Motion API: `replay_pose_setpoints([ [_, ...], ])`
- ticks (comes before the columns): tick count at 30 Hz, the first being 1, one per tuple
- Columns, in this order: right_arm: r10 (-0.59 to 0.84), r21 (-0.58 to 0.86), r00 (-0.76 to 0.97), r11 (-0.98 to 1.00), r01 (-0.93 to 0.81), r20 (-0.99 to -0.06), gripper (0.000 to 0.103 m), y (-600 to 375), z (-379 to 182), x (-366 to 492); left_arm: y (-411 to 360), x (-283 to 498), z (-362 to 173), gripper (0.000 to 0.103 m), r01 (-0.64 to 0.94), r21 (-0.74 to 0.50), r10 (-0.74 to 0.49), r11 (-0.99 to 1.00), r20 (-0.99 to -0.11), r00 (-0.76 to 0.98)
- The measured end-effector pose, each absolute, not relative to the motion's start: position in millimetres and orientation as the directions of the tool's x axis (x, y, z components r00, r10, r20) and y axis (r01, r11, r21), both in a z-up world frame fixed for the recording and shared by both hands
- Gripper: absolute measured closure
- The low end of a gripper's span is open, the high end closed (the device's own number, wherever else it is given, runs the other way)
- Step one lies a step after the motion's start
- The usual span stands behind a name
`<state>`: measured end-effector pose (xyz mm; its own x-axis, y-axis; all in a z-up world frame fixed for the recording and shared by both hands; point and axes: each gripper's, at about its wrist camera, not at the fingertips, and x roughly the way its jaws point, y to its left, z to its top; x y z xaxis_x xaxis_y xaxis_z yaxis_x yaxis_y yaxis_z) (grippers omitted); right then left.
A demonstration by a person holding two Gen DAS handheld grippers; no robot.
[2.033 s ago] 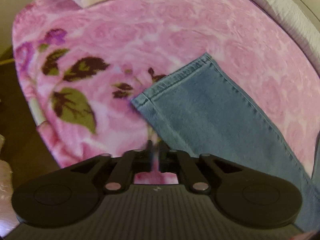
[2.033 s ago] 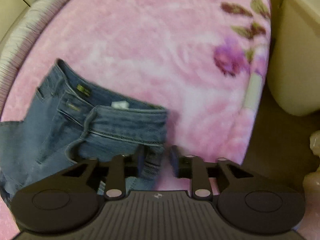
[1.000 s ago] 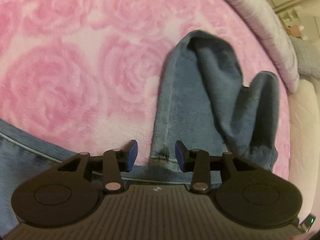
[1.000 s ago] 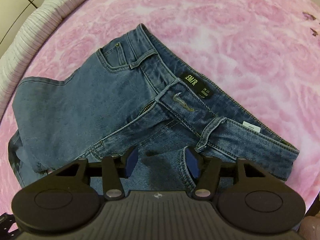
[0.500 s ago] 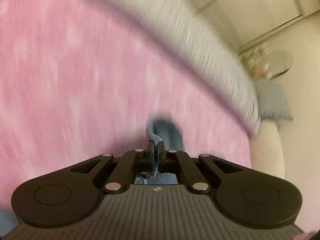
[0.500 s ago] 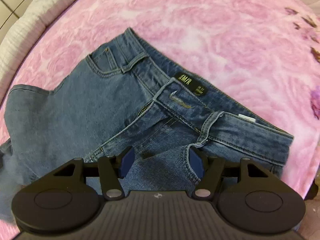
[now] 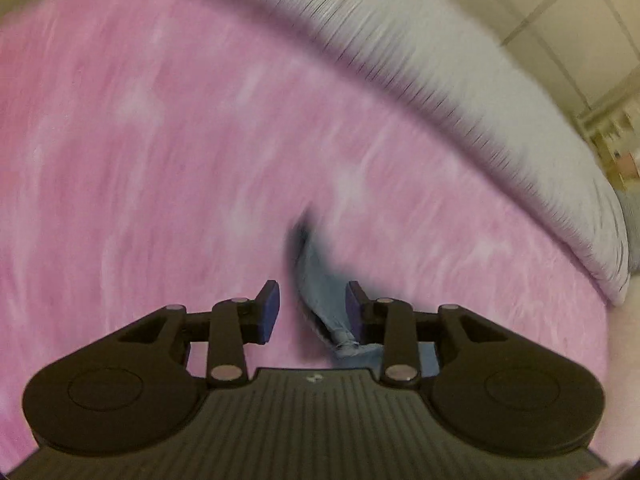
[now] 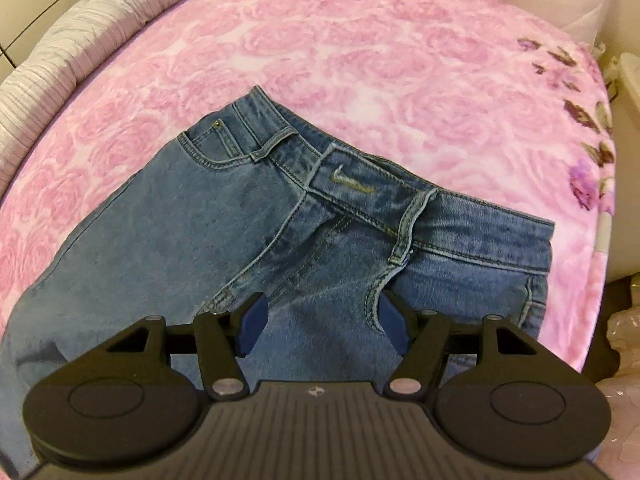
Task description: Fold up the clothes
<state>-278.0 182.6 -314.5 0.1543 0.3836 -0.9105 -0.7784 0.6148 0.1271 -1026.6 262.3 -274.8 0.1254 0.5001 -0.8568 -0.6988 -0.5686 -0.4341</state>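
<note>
Now the left claw is opening beside a denim strip, and the right claw gapes wide over jeans.

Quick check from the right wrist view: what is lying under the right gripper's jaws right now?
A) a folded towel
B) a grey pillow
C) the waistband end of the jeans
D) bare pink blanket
C: the right gripper hangs with its jaws spread over the jeans, near the waistband and belt loops, on the pink blanket.

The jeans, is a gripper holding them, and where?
Neither holds them. The left gripper is opening, a pant leg end loose between its pads. The right gripper stands open over the jeans.
</note>
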Motion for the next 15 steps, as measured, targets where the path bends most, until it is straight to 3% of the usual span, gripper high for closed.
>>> replay_pose_setpoints([
  [4,0.396,0.152,0.133,0.609,-0.778,-0.908,0.039,178.5,-310.4,-293.6,210.3,-1018.5,-321.0,0.070,-0.564,-0.517,0.501,-0.644,-0.842,0.200],
  [8,0.393,0.160,0.098,0.574,-0.803,-0.914,0.038,184.7,-314.7,-322.5,174.8,-1012.1,-345.0,0.064,-0.298,-0.665,0.618,-0.685,-0.747,0.246],
  [15,0.388,0.183,0.027,0.494,-0.850,-0.921,0.037,203.0,-324.6,-372.1,157.1,-1010.3,-359.4,0.054,0.023,-0.784,0.781,-0.620,-0.615,0.104],
])
